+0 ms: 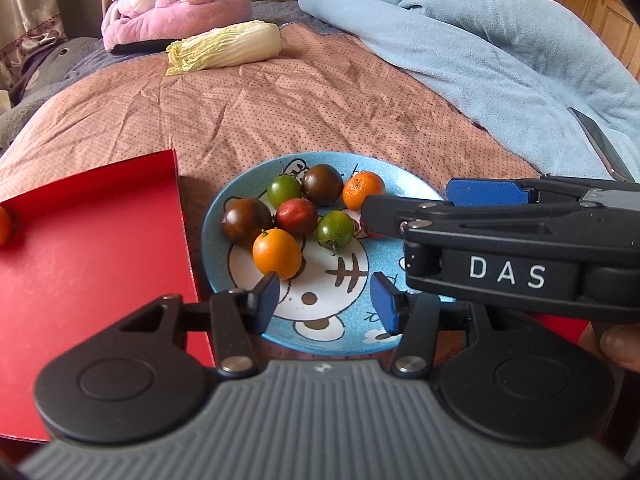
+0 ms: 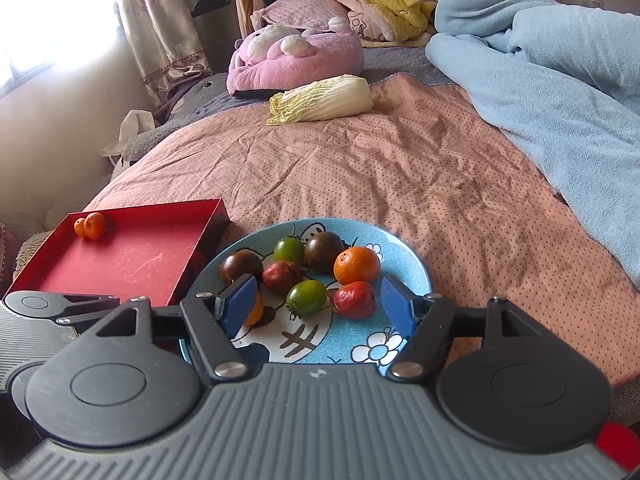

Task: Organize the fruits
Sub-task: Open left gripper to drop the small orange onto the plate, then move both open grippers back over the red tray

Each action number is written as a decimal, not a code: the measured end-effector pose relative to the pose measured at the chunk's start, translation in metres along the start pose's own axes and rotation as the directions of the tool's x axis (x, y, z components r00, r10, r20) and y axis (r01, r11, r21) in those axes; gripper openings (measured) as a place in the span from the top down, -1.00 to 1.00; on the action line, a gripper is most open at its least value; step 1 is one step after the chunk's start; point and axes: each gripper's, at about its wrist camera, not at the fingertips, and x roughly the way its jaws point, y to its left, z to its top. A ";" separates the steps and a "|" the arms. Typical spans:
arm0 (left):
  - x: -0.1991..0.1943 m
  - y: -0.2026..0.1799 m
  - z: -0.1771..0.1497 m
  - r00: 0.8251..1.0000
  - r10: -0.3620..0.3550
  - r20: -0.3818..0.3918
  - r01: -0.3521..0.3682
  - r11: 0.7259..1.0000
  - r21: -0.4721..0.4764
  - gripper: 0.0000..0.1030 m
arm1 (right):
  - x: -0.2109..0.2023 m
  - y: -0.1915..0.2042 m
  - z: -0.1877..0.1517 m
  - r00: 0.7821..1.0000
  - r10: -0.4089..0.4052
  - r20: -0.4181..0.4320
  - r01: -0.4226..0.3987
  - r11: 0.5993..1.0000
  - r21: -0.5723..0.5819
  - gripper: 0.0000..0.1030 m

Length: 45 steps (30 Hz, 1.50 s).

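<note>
The left gripper [image 1: 326,300] points steeply down with its two blue pads apart and nothing between them. The right gripper [image 2: 318,304] also slopes downward, its jaws spread wide and empty. In the left wrist view the right gripper [image 1: 404,208] reaches in from the right edge, crossing just in front of the left one, its blue pads parted. A fingertip [image 1: 622,346] of the person's hand shows beneath its black body at the right edge.

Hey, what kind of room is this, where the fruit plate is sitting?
Most likely a bedroom: the plate sits on a bed's pink dotted quilt, with a rumpled blue blanket and a pink plush cushion behind it.
</note>
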 end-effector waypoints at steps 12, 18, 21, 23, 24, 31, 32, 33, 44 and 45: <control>-0.007 0.003 0.001 1.000 0.000 0.008 0.000 1.000 -0.015 -0.03 | -0.002 0.006 0.002 1.000 0.012 -0.002 -0.012 1.000 -0.006 -0.56; -0.012 0.006 0.002 1.000 0.004 0.020 -0.004 1.000 -0.022 -0.03 | -0.005 0.008 0.004 1.000 0.019 0.003 -0.019 1.000 -0.002 -0.57; -0.013 0.008 0.002 1.000 0.010 0.024 -0.009 1.000 -0.026 -0.03 | -0.007 0.010 0.006 1.000 0.028 0.005 -0.028 1.000 0.002 -0.57; -0.014 0.010 0.002 1.000 0.013 0.028 -0.012 0.999 -0.029 -0.03 | -0.007 0.013 0.007 0.999 0.036 0.007 -0.036 0.999 0.000 -0.58; -0.015 0.011 0.002 0.999 0.015 0.029 -0.014 0.999 -0.031 -0.03 | -0.008 0.014 0.008 0.999 0.040 0.008 -0.040 0.999 -0.002 -0.58; -0.018 0.022 0.001 0.999 0.032 0.036 -0.030 0.998 -0.054 -0.03 | -0.011 0.028 0.015 0.998 0.063 0.018 -0.063 0.998 -0.020 -0.65; -0.018 0.024 0.001 0.999 0.034 0.036 -0.032 0.998 -0.060 -0.03 | -0.011 0.029 0.016 0.998 0.066 0.017 -0.065 0.998 -0.022 -0.65; -0.019 0.027 0.001 0.999 0.037 0.036 -0.035 0.997 -0.066 -0.03 | -0.010 0.031 0.016 0.997 0.069 0.016 -0.069 0.997 -0.024 -0.66; -0.028 0.051 -0.001 0.996 0.070 0.053 -0.064 0.992 -0.113 -0.03 | -0.004 0.055 0.024 0.994 0.106 0.008 -0.105 0.993 -0.053 -0.66; -0.029 0.054 -0.001 0.996 0.073 0.055 -0.066 0.991 -0.118 -0.03 | -0.004 0.057 0.024 0.994 0.109 0.007 -0.108 0.992 -0.057 -0.66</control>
